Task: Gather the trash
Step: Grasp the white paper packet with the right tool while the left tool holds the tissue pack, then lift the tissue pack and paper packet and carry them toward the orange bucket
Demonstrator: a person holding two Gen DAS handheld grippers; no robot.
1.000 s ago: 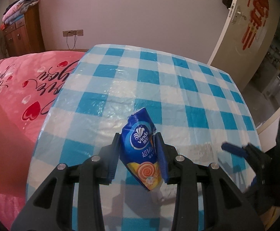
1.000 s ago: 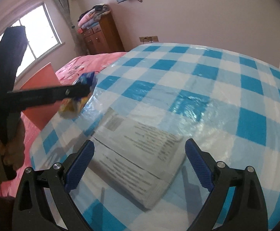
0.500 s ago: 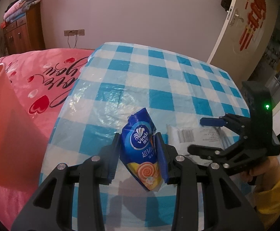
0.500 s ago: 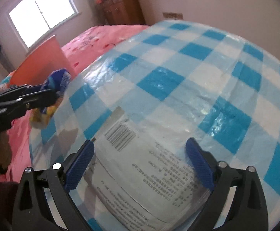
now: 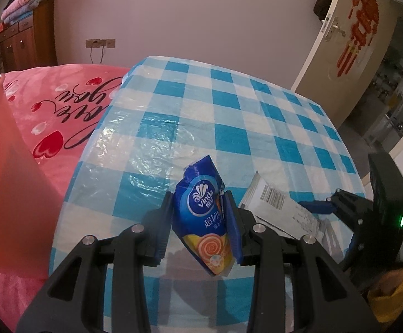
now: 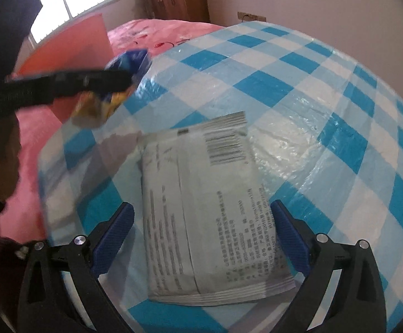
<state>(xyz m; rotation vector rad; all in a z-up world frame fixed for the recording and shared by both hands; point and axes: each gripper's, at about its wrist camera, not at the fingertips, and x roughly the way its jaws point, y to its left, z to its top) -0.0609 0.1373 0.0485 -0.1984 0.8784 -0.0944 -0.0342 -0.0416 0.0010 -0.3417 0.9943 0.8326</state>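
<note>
My left gripper (image 5: 200, 222) is shut on a blue Vinda tissue packet (image 5: 201, 208), held above the near left edge of the blue-checked table (image 5: 229, 105). In the right wrist view that packet (image 6: 112, 94) shows blurred at the left, pinched in the left gripper (image 6: 118, 80). A flat grey printed pouch (image 6: 207, 208) with a barcode lies on the table. My right gripper (image 6: 201, 236) stands open, one finger on each side of the pouch, not pressing it. The left wrist view shows the pouch (image 5: 273, 199) and the right gripper (image 5: 320, 208) at the right.
An orange bin (image 5: 4, 166) stands left of the table beside a pink bed cover (image 5: 62, 105); the bin (image 6: 73, 55) also shows behind the left gripper. A wooden cabinet (image 5: 26, 38) is at the back left, a door (image 5: 348, 41) at the back right. A yellow sleeve (image 5: 392, 302) shows at the lower right.
The left gripper has carried the packet leftward toward the bin, which has come into its view. The right gripper has swung over the pouch, which now lies lengthwise between its open fingers.
</note>
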